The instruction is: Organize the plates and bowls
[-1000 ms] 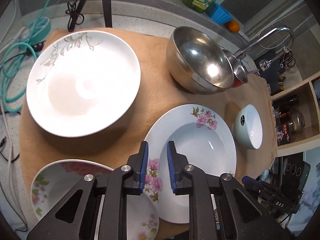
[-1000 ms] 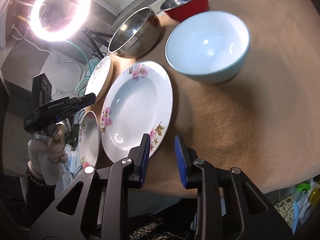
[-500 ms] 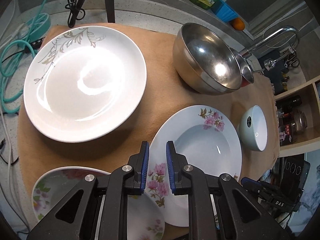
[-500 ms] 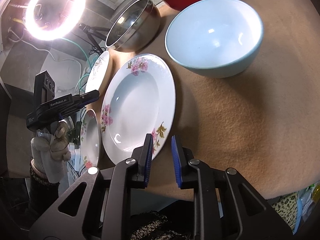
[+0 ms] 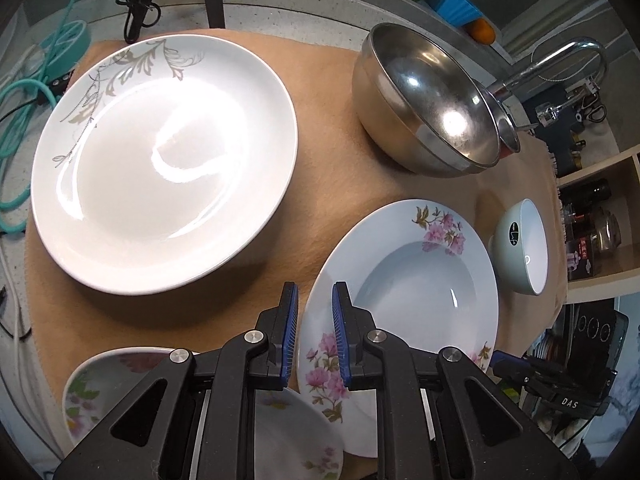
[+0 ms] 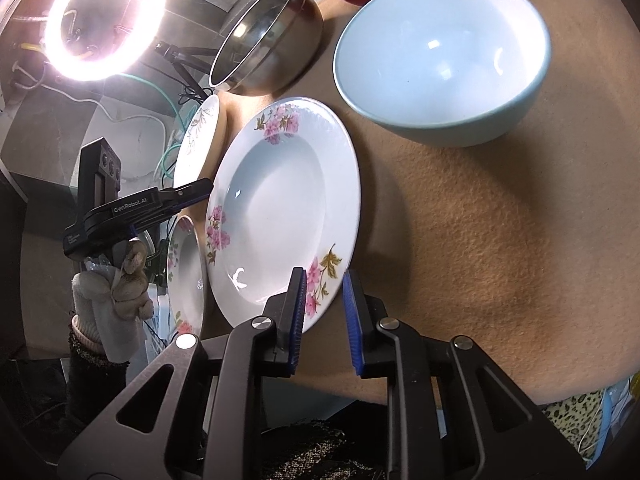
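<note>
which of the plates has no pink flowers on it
The large white plate at the far left of the mat: its rim carries only a grey leaf scroll, while the other two plates show pink blossoms.

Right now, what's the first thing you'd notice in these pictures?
The glowing ring light at the top left grabs the eye first. Next comes the big white plate with grey leaves on the brown mat's left side, then the pink-flowered plate in the middle, between the shiny steel bowl and the pale blue bowl.
</note>
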Demonstrator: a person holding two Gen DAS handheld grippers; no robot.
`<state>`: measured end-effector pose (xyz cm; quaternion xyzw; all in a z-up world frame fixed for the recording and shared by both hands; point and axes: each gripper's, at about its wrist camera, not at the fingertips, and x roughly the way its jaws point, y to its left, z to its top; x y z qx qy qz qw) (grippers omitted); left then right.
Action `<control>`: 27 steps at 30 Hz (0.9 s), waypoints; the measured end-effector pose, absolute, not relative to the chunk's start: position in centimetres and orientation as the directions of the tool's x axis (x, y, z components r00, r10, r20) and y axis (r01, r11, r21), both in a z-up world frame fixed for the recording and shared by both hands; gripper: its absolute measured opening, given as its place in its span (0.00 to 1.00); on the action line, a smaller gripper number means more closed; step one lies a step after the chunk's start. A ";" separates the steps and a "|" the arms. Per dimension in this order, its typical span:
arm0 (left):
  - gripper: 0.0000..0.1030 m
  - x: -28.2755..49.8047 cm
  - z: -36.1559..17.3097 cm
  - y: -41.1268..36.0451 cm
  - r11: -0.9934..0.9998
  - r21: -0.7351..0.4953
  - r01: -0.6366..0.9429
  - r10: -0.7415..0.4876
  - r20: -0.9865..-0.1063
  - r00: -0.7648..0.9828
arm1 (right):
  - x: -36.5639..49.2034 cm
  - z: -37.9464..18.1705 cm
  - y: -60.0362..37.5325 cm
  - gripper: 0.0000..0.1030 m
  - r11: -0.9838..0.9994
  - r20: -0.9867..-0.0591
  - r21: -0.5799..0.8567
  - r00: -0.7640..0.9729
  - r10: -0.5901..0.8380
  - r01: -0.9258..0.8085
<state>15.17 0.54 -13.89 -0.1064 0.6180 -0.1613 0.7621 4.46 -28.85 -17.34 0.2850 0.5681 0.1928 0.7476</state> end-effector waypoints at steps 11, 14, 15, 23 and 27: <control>0.15 15.1 -14.1 0.0 0.924 -0.358 0.132 -0.377 -0.910 0.172 | 4.5 -17.6 -29.2 0.15 0.757 -0.736 0.652 0.279 0.617 0.044; 0.15 15.1 -14.0 -0.4 0.930 -0.341 0.138 -0.362 -0.915 0.179 | 4.5 -17.7 -29.3 0.11 0.757 -0.737 0.652 0.279 0.615 0.053; 0.15 15.1 -13.9 -0.6 0.932 -0.334 0.144 -0.357 -0.916 0.182 | 4.5 -17.7 -29.4 0.10 0.756 -0.737 0.652 0.280 0.615 0.056; 0.15 15.0 -13.6 -1.5 0.928 -0.336 0.161 -0.363 -0.913 0.188 | 4.2 -17.5 -29.7 0.05 0.744 -0.723 0.666 0.292 0.626 0.055; 0.16 15.0 -13.8 -2.0 0.934 -0.316 0.164 -0.345 -0.919 0.192 | 4.4 -16.7 -28.4 0.05 0.824 -0.787 0.567 0.298 0.540 0.003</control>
